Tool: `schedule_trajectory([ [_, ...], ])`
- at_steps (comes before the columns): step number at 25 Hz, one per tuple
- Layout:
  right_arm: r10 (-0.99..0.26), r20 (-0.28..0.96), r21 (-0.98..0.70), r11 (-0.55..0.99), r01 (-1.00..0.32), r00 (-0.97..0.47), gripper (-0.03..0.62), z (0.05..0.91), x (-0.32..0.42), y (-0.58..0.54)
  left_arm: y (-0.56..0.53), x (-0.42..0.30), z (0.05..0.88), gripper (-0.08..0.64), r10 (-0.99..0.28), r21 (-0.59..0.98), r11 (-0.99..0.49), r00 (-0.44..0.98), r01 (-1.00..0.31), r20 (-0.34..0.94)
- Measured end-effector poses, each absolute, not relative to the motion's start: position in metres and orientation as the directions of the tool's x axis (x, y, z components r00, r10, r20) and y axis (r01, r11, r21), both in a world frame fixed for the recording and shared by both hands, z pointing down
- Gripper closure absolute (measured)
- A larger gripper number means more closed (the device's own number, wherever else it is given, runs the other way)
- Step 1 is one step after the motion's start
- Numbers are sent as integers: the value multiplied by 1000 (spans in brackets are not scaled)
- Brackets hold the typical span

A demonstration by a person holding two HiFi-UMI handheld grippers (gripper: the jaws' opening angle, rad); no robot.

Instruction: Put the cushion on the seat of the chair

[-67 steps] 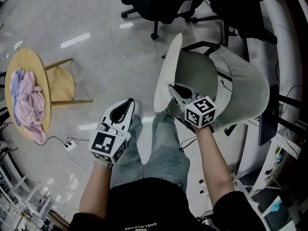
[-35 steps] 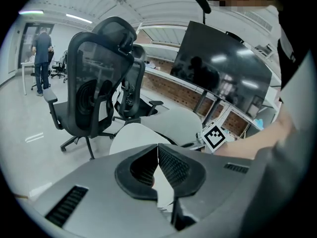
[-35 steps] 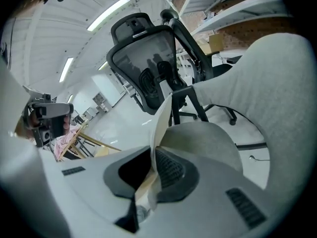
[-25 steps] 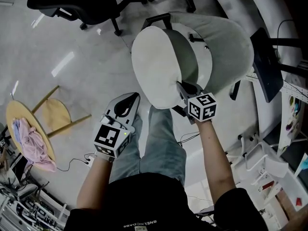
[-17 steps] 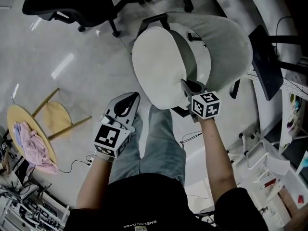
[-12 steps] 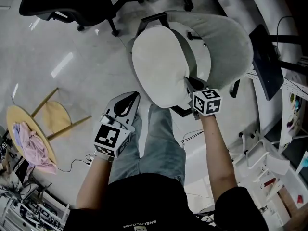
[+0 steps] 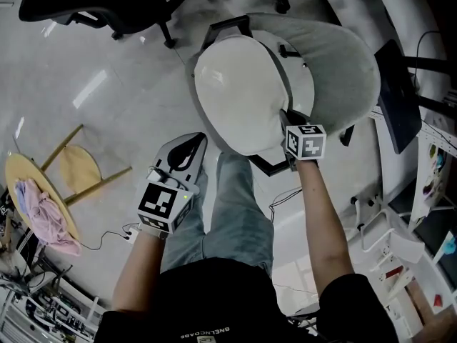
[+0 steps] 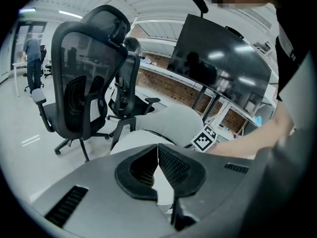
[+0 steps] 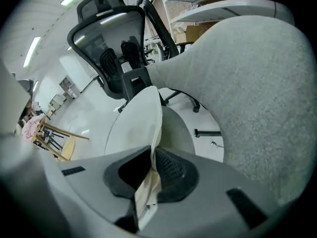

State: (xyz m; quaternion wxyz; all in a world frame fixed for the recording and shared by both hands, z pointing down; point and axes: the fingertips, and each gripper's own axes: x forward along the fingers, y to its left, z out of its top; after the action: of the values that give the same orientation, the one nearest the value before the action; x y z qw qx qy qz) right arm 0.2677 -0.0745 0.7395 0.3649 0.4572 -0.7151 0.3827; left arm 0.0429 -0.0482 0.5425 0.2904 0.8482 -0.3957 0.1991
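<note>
One grey chair (image 7: 350, 56) stands on glossy pale floor (image 7: 78, 70).

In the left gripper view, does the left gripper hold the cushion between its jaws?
No, the left gripper has its jaws together on nothing, while the right gripper clamps the edge of the cushion.
</note>
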Motion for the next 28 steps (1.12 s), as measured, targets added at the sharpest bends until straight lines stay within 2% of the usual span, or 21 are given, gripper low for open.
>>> schedule_trajectory([
  [13,-304,944,-55,244,-968,-130,554,792,298,-87,-53,36,555,546,-564,343,-483,586,-806,582],
  [28,-207,978,33,237,-971,-17,552,848,318,-89,-49,24,575,546,-571,347,-435,552,-831,608],
])
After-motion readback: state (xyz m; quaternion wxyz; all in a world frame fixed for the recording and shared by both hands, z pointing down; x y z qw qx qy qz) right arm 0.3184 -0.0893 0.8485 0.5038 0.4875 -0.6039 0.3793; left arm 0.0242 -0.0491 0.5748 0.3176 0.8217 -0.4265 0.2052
